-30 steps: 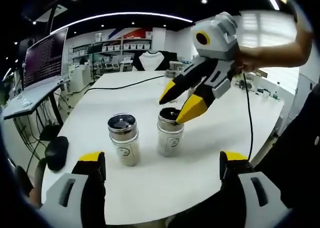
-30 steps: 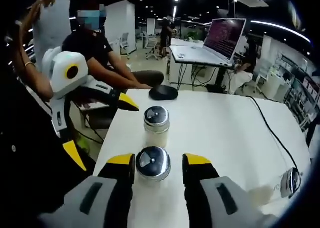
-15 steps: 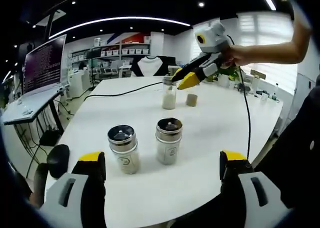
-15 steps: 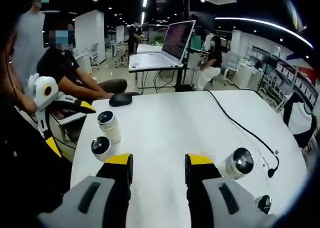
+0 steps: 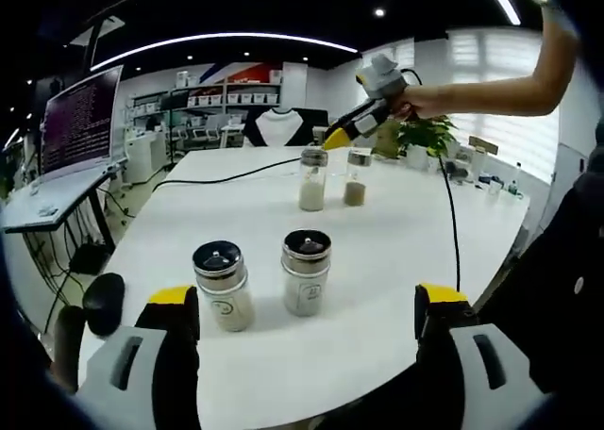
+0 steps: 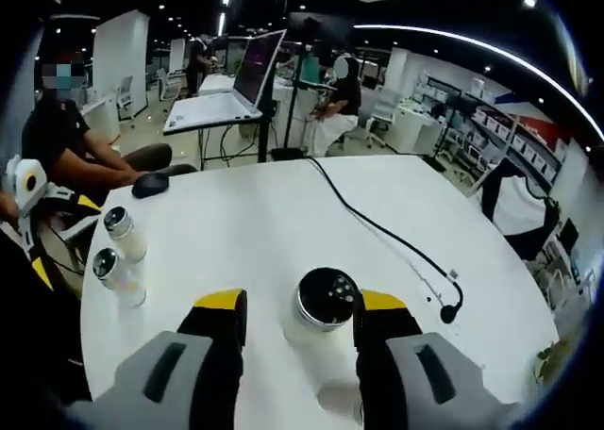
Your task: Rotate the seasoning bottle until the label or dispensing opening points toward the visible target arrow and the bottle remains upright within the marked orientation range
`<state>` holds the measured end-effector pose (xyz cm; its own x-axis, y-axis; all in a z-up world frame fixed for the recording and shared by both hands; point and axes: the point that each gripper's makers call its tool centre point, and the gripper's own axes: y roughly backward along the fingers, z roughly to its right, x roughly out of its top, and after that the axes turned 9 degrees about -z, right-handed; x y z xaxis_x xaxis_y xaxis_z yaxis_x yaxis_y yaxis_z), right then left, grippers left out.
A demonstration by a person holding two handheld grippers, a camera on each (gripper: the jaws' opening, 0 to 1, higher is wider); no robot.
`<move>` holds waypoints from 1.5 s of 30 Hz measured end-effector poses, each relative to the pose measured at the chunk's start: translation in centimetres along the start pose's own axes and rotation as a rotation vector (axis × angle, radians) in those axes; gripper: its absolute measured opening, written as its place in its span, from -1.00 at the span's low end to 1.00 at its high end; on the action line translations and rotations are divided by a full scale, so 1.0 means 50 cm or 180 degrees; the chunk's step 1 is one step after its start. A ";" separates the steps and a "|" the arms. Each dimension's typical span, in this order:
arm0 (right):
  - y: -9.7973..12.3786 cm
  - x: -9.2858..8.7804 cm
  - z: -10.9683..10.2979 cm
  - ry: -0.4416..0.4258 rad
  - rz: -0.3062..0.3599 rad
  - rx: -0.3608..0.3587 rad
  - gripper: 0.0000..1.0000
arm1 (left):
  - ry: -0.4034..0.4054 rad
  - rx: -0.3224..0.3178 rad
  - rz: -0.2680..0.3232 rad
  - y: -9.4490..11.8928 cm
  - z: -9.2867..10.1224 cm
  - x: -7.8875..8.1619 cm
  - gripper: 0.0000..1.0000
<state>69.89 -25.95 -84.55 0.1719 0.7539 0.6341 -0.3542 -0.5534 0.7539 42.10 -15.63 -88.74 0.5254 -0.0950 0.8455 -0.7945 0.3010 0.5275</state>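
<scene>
Four seasoning bottles stand upright on the white table (image 5: 396, 260), in two pairs. In the left gripper view the near pair sits at lower centre: a left bottle (image 5: 220, 285) and a right bottle (image 5: 305, 272), side by side but apart. The far pair stands at upper centre: a pale-filled bottle (image 5: 312, 179) and a brown-filled bottle (image 5: 356, 177). The left gripper (image 5: 307, 322) has its jaws wide apart, holding nothing. The right gripper (image 5: 338, 135), held by a hand (image 5: 422, 100), hovers just above the far pair. In the right gripper view its jaws stand apart around a bottle's dark perforated cap (image 6: 327, 296); contact is unclear. One black cable (image 6: 382, 234) crosses the table, and one computer mouse (image 6: 151, 184) lies at the table's left edge.
</scene>
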 end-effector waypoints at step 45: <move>-0.098 -0.028 0.024 -0.0046 -0.0212 0.0034 -0.24 | -0.0033 0.0009 0.0001 -0.004 -0.013 0.006 0.96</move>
<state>72.48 -24.71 -88.95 0.2081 0.7840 0.5849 -0.3317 -0.5060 0.7962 42.62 -15.12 -88.65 0.5220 -0.1046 0.8465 -0.7955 0.2984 0.5274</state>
